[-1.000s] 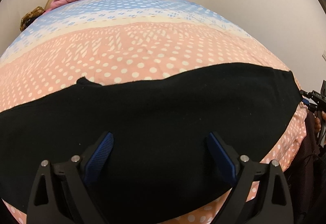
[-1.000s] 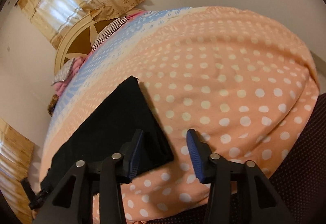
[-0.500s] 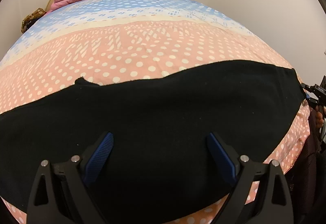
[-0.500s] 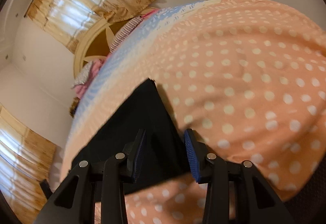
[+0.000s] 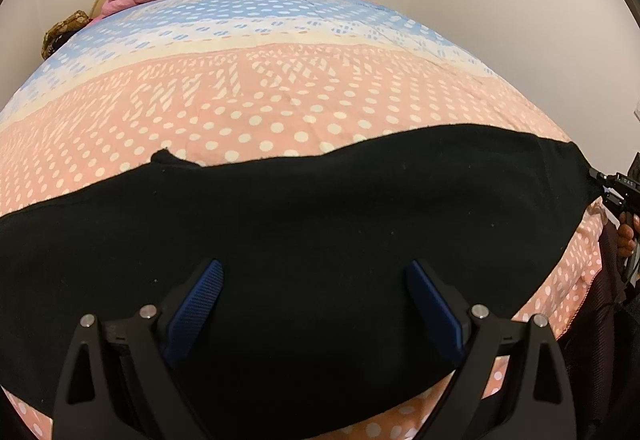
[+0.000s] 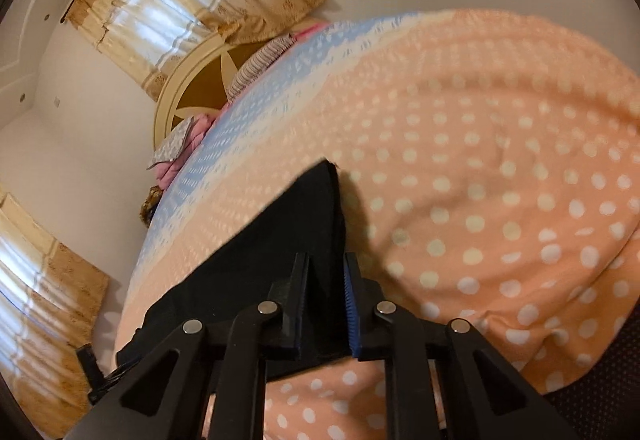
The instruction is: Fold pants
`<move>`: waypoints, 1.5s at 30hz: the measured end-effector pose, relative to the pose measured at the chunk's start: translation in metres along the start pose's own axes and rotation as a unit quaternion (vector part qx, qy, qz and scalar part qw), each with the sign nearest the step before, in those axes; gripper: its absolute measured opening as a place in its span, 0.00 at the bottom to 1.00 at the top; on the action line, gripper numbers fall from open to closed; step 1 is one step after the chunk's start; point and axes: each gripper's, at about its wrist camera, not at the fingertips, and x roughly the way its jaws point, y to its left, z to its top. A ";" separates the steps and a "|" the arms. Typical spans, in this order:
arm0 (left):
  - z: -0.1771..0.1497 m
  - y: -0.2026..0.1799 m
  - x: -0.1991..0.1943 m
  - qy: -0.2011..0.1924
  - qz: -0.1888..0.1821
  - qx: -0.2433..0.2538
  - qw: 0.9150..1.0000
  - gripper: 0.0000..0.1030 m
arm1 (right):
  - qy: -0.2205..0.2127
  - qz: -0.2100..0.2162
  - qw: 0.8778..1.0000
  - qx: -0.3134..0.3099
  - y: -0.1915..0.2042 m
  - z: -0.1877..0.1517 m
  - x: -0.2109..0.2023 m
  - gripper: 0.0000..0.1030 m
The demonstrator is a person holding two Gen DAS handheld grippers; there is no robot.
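The right gripper (image 6: 326,272) was squeezed on the end of the black pants (image 5: 304,224), probably gripping it. The left gripper (image 5: 316,280) hung wide open over them.

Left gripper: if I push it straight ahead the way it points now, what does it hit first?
Most likely the black pants: the left gripper hangs open with the fabric filling the gap between its fingers. Beyond their far edge lies only the polka-dot bedspread. How high it hovers above the cloth is unclear.
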 end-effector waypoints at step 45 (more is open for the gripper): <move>-0.015 0.034 -0.029 -0.027 -0.030 -0.065 0.997 0.93 | 0.059 0.023 0.956 -0.285 0.252 -0.106 0.061 0.11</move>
